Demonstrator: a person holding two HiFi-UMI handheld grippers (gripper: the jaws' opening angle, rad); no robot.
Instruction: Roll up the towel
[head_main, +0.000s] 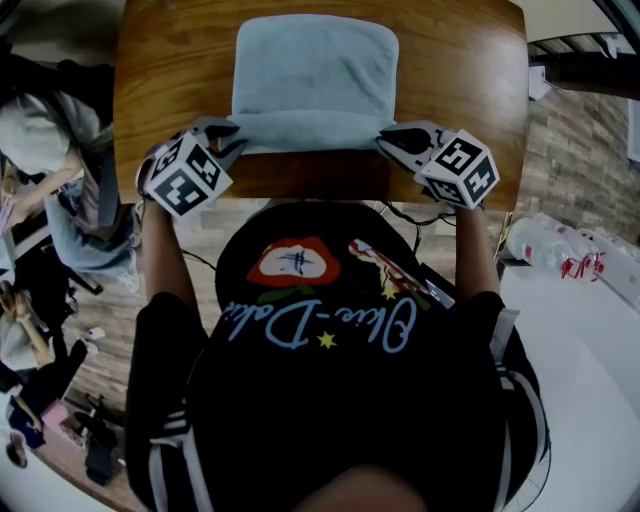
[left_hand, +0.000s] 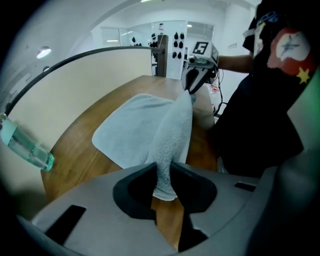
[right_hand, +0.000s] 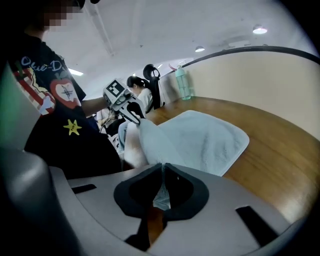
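Observation:
A pale blue towel (head_main: 315, 80) lies on the wooden table (head_main: 170, 90), its near edge lifted off the wood. My left gripper (head_main: 228, 143) is shut on the near left corner of the towel (left_hand: 167, 150), which runs pinched between the jaws. My right gripper (head_main: 392, 141) is shut on the near right corner of the towel (right_hand: 200, 137). In the left gripper view the lifted edge stretches across to the right gripper (left_hand: 192, 85); the right gripper view shows the same edge leading to the left gripper (right_hand: 131, 111).
A clear green-tinted bottle (left_hand: 22, 146) stands at the table's far side beside a curved beige partition (right_hand: 260, 80). A seated person (head_main: 50, 170) is to the left of the table. The table's near edge (head_main: 320, 190) is close to my body.

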